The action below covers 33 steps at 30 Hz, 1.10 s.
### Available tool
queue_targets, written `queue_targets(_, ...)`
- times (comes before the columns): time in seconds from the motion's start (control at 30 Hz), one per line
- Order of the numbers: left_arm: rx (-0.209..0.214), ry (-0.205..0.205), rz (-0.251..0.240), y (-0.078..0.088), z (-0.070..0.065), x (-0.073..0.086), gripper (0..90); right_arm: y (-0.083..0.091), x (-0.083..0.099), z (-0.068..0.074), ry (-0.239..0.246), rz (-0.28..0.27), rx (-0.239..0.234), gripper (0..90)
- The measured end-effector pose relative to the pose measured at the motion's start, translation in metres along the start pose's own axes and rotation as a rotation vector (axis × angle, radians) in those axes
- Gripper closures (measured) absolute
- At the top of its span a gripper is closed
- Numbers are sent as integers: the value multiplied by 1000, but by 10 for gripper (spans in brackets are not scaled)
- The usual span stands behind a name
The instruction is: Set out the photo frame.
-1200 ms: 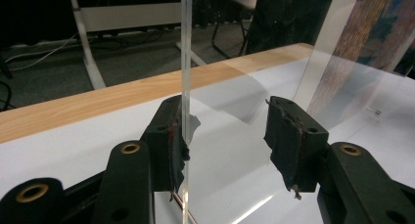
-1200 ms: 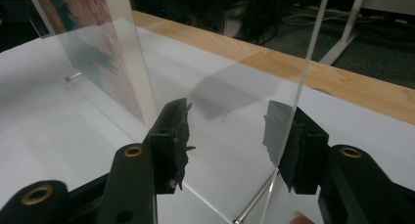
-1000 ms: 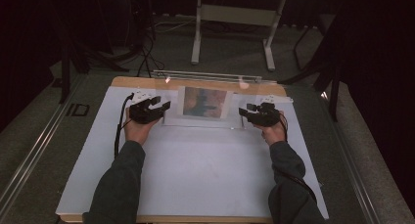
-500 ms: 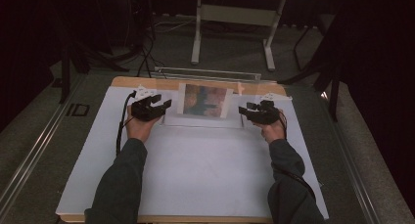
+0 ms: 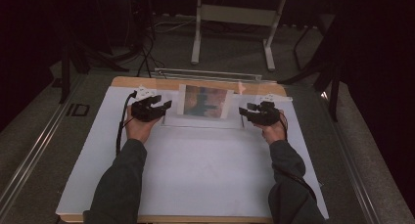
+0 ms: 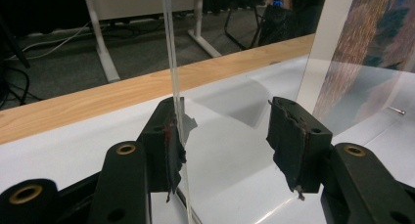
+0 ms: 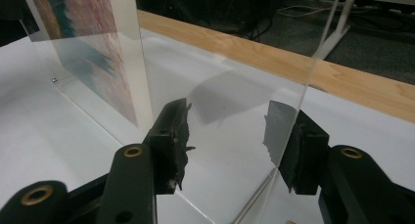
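- Clear acrylic sheet with a colourful printed picture on white paper against it, stood upright near the far edge of the table, between the two grippers.
- Seen in the left gripper view as a thin transparent edge rising just beside the pad on that view's left, the picture off to the right behind the clear pane.
- Seen in the right gripper view as a clear pane crossing the jaw gap, its edge in front of the pad on that view's right, the picture at upper left.
- Left gripper, black, two-jawed: jaws wide apart, one worn pad at the sheet's edge, the other well clear; not clamped.
- Right gripper, black, two-jawed: jaws wide apart astride the sheet's edge; contact with the pads could not be told.
- Both held in hands at the sheet's two ends in the high view, left and right, dark-sleeved forearms entering from below.
- White paper sheet covering the light wooden table.
- White-legged desk frame on the dark grey floor beyond.
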<state>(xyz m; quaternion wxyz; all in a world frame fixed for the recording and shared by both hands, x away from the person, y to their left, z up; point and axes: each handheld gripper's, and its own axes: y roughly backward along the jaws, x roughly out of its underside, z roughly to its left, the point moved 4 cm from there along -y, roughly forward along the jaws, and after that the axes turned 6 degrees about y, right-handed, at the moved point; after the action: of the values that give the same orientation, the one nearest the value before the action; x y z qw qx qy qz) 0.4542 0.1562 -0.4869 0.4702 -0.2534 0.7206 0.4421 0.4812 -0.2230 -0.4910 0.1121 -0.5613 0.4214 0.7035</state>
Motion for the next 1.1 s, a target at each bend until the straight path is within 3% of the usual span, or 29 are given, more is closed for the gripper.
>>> queue_targets(0.3,8,5,-7,6,-4,5,478,6,3,5,18,-2,3,498)
queue_targets(1.1,11,26,19,32,-18,15,478,29,10,26,11,-5,-13,508)
